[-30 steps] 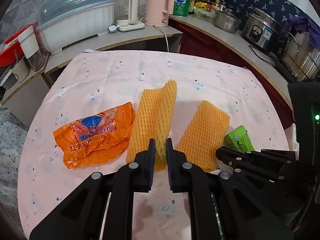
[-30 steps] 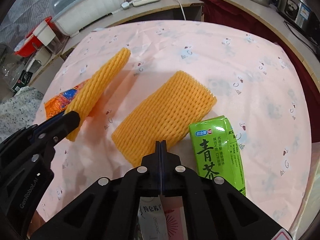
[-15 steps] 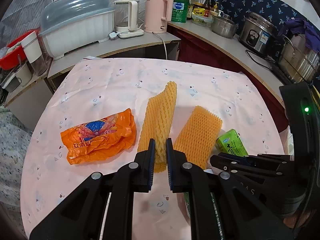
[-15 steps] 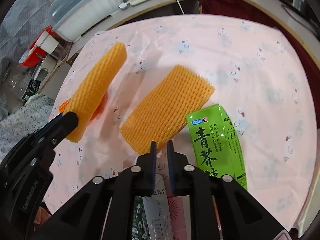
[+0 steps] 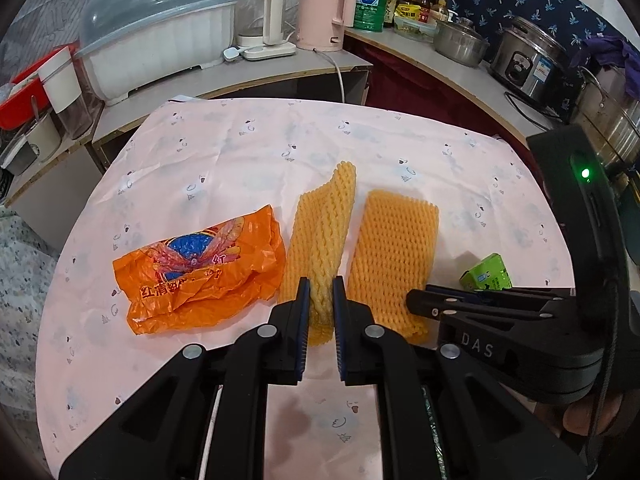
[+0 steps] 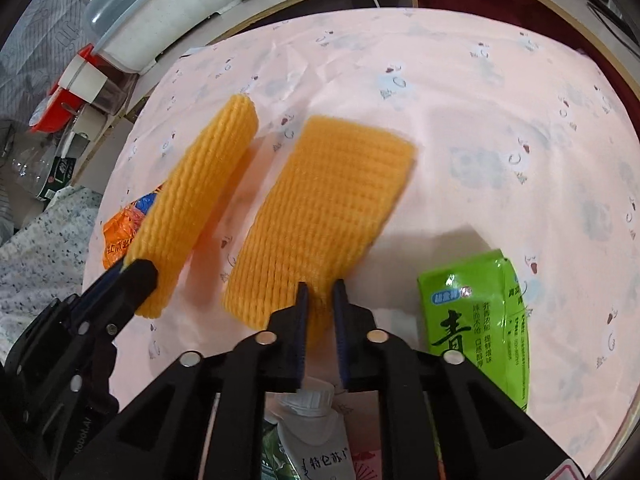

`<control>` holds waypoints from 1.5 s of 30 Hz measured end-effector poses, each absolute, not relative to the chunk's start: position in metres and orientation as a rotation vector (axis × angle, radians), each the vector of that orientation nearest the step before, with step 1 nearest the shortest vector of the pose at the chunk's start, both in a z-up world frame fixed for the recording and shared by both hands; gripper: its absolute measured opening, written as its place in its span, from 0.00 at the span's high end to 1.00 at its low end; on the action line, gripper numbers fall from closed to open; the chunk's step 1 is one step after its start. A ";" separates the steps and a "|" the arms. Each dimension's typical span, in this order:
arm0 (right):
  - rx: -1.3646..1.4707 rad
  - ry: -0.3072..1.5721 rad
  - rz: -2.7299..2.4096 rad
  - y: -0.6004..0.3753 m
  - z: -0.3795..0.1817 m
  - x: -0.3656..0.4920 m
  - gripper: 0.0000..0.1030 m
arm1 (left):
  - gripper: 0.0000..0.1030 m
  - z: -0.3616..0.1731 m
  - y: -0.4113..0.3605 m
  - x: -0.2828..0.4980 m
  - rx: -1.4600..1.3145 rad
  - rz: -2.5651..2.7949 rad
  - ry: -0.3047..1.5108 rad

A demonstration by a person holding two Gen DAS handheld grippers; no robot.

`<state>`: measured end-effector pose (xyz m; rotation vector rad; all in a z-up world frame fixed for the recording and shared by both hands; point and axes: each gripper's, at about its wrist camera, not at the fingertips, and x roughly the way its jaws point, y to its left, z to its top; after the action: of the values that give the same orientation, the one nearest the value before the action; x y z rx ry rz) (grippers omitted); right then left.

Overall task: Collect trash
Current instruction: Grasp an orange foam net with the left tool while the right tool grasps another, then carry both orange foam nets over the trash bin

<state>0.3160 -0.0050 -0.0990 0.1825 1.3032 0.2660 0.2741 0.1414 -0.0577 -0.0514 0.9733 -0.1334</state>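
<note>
Trash lot on a pink tablecloth [image 5: 360,140]. Left foam net [image 5: 322,236]: yellow mesh sleeve, near end pinched between the jaws of the left gripper [image 5: 320,312], far end raised off the cloth. Right foam net [image 6: 320,216]: lying flat just right of the first; the right gripper [image 6: 320,312] has its jaws narrowly spread around the near edge, and whether they press it cannot be told. Orange plastic bag [image 5: 200,272]: crumpled, left of the held net, touching it. Green tea packet [image 6: 484,320]: near right, beside the flat net. White pouch [image 6: 316,436] with screw cap: nearest, under the right gripper. Pink kettle [image 5: 324,12]: far counter.
</note>
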 end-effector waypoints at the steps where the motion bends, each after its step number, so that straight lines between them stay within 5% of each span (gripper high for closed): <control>1: 0.180 1.290 0.267 -0.005 -0.097 0.315 0.92 | 0.90 -0.058 0.141 0.274 -0.052 -0.133 0.974; 21: 0.247 1.027 0.132 -0.091 -0.004 0.257 0.93 | 0.90 0.004 0.065 0.240 0.008 -0.250 0.859; 45: 0.466 0.883 -0.165 -0.287 0.010 0.111 0.93 | 0.90 0.020 -0.122 0.164 0.215 -0.536 0.809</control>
<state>0.1114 -0.2869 0.0095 0.4662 0.8827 -0.1650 0.1636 -0.1223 0.0202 0.2154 0.8087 -0.5359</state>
